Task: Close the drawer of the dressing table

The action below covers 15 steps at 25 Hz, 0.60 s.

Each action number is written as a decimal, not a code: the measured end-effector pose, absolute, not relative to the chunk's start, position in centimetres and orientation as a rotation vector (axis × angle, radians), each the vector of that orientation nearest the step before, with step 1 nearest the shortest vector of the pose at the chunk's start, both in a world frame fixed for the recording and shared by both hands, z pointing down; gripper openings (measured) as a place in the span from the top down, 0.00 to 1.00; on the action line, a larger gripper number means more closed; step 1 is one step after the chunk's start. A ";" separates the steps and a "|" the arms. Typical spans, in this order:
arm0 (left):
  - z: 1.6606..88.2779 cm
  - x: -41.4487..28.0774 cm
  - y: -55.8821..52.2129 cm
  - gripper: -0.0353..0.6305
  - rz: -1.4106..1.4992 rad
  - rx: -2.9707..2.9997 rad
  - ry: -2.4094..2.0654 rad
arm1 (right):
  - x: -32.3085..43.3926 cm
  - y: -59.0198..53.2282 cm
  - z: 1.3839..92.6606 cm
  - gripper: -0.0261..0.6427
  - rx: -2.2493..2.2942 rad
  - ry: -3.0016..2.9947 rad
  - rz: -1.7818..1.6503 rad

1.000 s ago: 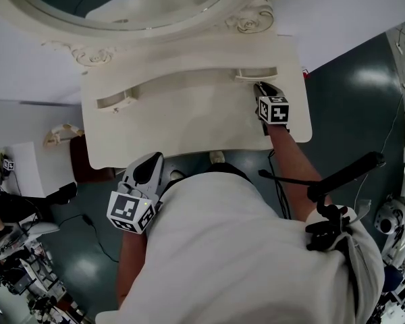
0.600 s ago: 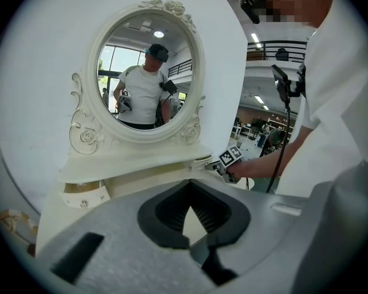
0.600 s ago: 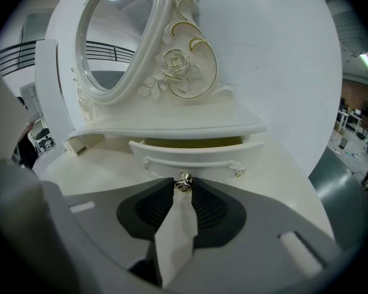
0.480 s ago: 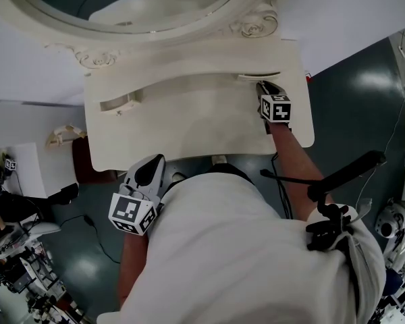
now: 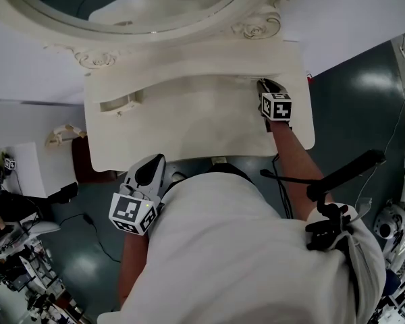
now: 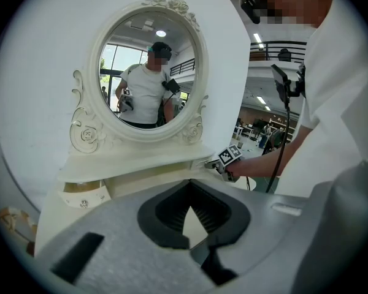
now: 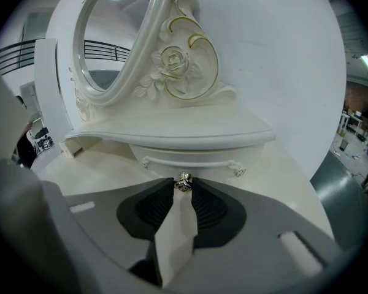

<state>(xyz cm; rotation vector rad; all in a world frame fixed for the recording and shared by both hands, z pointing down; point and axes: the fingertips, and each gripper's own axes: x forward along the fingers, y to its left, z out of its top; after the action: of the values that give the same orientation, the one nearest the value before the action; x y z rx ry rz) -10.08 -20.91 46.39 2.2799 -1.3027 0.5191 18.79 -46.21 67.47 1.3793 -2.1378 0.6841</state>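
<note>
Dark grey-green floor (image 5: 364, 100) all round, with a cream desk (image 5: 189, 127) set against a white backdrop (image 5: 27, 66) and a big oval mirror (image 6: 148, 72) in a carved frame on top of it.

So the right tool (image 5: 263, 85) is stretched out over the desk top towards the far right corner. Its jaws are clamped on the little shiny knob (image 7: 183, 182) of the drawer (image 7: 172, 157), one pad on each side of it. That drawer sits dead ahead of the right tool, tucked under the curved shelf (image 7: 172, 130) below the mirror. From the head view its front looks pretty much level with the shelf edge, though I can't tell if a sliver is left sticking out.

Meanwhile the left tool (image 5: 152, 162) is held back just off the near edge of the desk, close to the person's white shirt (image 5: 243, 248). Its jaws are pressed together with nothing in them, pointing at the mirror. Ahead of it and off to its left, the other drawer (image 6: 83, 195) is poking out of the desk, clearly open.
</note>
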 end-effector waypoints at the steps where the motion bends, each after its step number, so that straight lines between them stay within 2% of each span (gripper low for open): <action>1: 46.4 -10.1 -21.0 0.94 0.519 2.279 -1.302 | 18.8 -46.3 67.5 0.82 1.379 -2.139 0.682; 15: 46.8 -10.4 -22.0 0.94 0.521 2.271 -1.299 | 18.6 -47.6 67.3 0.82 1.389 -2.145 0.676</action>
<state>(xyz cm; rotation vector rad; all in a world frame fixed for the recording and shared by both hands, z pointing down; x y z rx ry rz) -10.37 -22.04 46.84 2.2715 -1.2989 0.5213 18.64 -47.61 67.26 1.3887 -2.1446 0.6762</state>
